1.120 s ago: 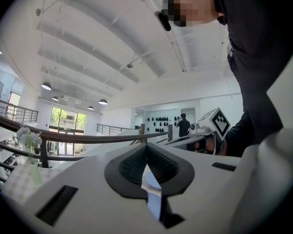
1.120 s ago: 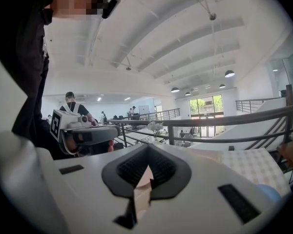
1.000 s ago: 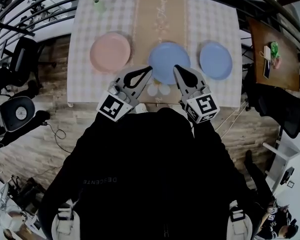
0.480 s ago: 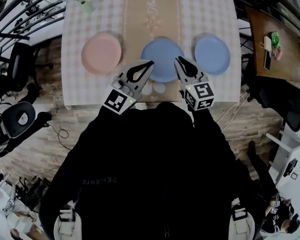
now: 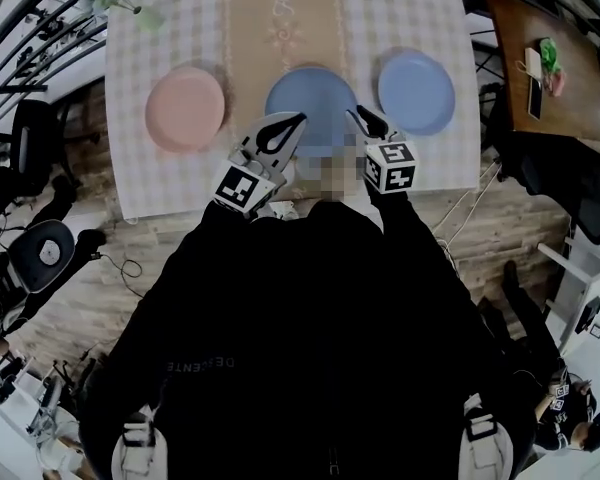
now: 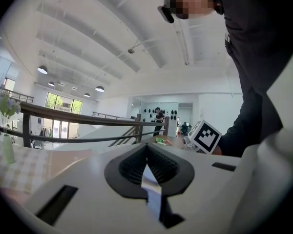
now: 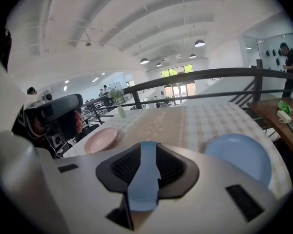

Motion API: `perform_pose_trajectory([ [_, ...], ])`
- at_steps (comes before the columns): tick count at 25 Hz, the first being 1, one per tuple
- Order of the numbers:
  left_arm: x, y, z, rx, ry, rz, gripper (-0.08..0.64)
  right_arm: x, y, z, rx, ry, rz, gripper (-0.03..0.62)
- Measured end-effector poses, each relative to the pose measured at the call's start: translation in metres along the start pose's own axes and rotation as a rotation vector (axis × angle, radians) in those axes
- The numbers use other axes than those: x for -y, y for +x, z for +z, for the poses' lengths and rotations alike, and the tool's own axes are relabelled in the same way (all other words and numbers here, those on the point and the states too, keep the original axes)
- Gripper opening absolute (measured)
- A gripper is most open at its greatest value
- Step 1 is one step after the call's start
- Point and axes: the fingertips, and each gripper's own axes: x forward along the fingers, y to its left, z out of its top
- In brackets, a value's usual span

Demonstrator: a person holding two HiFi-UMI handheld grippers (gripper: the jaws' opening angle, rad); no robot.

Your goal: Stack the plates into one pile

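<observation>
Head view: three plates lie apart on the bench (image 5: 130, 173), with both claws at the near edge of the middle one.
The pink plate (image 5: 185, 106) is on the left, the middle blue plate (image 5: 310, 96) sits on the runner (image 5: 285, 18), and the right blue plate (image 5: 416, 90) lies beyond it; none of them touch. My left claw (image 5: 283, 126) is closed tip to tip and carries nothing. My right claw (image 5: 361, 120) is opening, with a modest gap between its jaws. In the right gripper view that gap shows only the blue of the middle plate below, and neither pad presses on it.
</observation>
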Motion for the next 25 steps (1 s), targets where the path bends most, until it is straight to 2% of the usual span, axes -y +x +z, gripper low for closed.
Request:
perform_pose_trajectory([
  [9,-0.006,0.019,-0.047,-0.080,-0.013,-0.008,0.020,0.033,0.038,-0.065,-0.143,0.100,-0.059,0.133],
  [15,-0.009,0.030,-0.063,-0.103,-0.008,-0.020,0.020,0.054,0.053,-0.095,-0.227,0.084,-0.116,0.158],
  [25,-0.006,0.049,-0.080,-0.128,-0.005,-0.036,0.020,0.066,0.071,-0.127,-0.318,0.110,-0.117,0.164],
])
